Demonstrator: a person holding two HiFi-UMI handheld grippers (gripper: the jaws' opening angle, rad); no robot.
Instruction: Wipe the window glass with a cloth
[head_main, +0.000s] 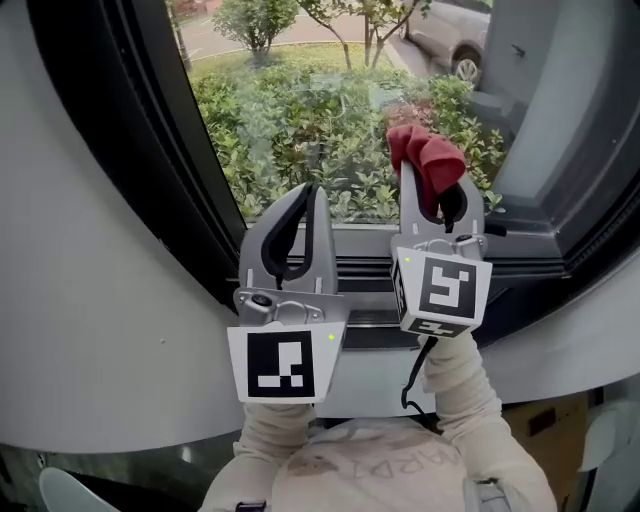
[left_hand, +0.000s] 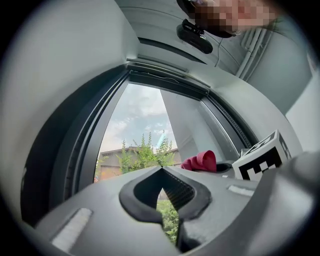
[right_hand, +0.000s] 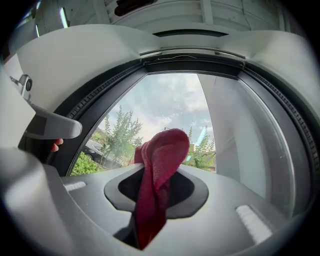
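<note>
While the cloth (head_main: 425, 155) is clamped in the jaws of the right gripper (head_main: 440, 188), it is held up before the lower right part of the glass (head_main: 320, 110), just above the sill (head_main: 530, 245). A red bunch is left standing out beyond the jaw tips, and the rest is drawn back through the opening between the jaws. This hold is judged to be chosen so that soft fabric, not hard jaw, is brought against the pane. Whether the bunch is already pressed on the glass cannot be told from any view.

The left gripper (head_main: 305, 195) is carried just beside the right one, on its left and slightly lower. Its jaws are closed tip to tip with nothing between them; only shrubs (head_main: 290, 150) outside are seen through the gap behind the tips. It is judged to be kept idle and clear of the wiping path, since one cloth is served by one gripper.

Both grippers are pointed at the pane from below, within the dark frame (head_main: 150, 120). Most of the glass lies above and to the left of the cloth, so upward and leftward strokes are expected to be needed. Wiping is judged to be at or near its start.
</note>
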